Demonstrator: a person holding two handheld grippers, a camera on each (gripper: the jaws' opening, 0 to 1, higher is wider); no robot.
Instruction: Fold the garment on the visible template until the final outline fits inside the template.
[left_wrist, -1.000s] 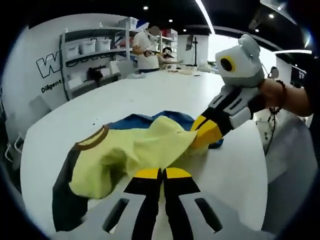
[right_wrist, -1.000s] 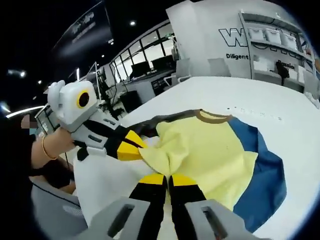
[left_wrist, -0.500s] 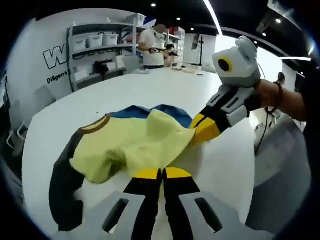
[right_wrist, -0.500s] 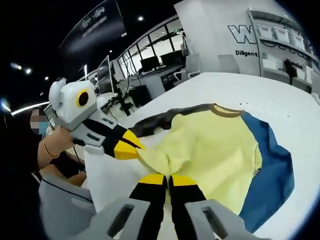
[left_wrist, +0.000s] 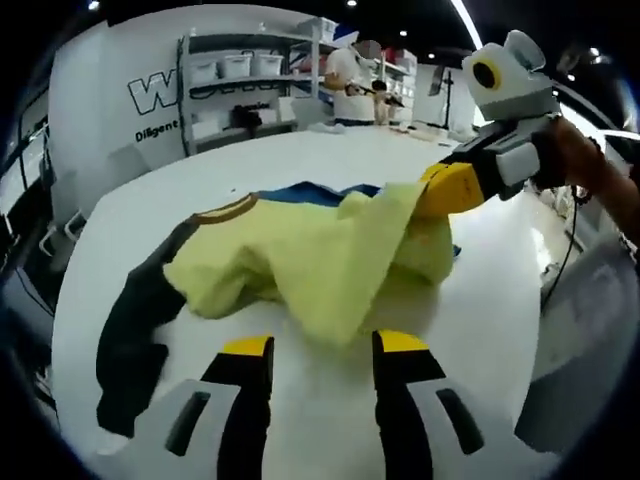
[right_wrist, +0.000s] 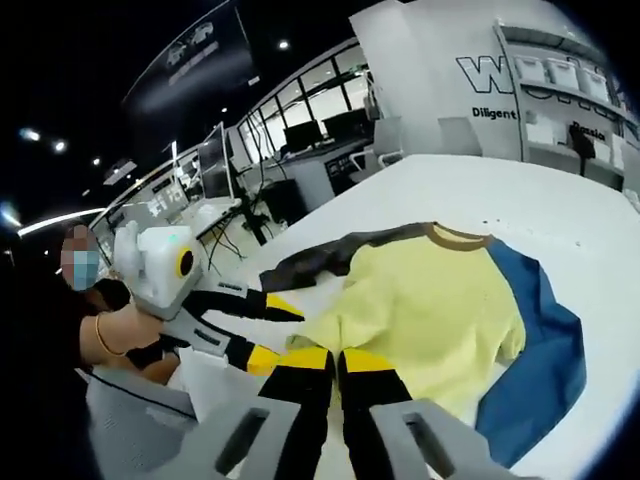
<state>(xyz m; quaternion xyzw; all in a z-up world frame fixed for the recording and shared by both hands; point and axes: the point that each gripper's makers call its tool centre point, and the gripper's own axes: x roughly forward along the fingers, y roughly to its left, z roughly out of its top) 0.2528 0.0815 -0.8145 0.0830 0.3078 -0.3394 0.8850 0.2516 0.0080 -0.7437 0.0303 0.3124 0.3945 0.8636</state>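
Your left gripper (left_wrist: 322, 350) hangs low over the white worktop (left_wrist: 330, 170), fingers spread, holding nothing. Your right gripper (right_wrist: 325, 358) has its fingers pinched on the yellow garment (left_wrist: 310, 255), lifting its edge; folds hide the template.

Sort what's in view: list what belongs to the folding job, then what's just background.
Job:
- yellow shirt with blue and dark sleeves
- white table
- left hand-held gripper, open
- right hand-held gripper, shut on the shirt

Background:
- shelving with bins
- desks with monitors
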